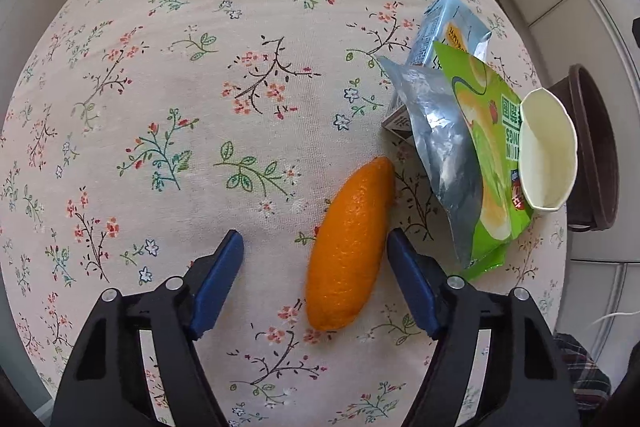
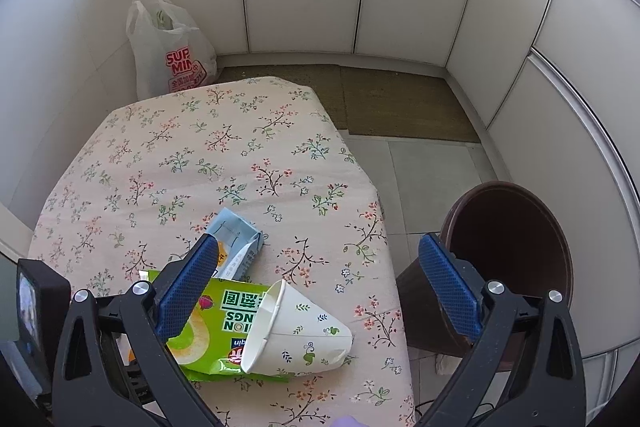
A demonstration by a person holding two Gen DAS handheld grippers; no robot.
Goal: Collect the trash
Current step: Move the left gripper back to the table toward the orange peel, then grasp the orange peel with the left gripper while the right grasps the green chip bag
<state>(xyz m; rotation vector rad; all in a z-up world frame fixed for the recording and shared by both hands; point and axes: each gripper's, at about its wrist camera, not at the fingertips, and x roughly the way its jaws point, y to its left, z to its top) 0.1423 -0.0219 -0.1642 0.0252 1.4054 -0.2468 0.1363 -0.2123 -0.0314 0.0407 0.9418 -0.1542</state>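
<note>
Left gripper [image 1: 315, 239] sits right above the table [image 1: 240, 7], jaws apart w/ the orange peel [image 1: 347, 247] lying btwn them, right pad just beside the peel, can't tell if it touches, left pad clearly off it. Rest of the trash is piled by the table's right edge: blue carton [image 2: 236, 239], green chip bag [image 2: 204, 331] on top of it, paper cup [image 2: 296, 331] tipped on its side over the bag; right gripper [image 2: 316, 259] hangs over that pile w/ jaws wide apart, nothing in them; brown bin [image 2: 516, 239] on the floor just off that edge.
</note>
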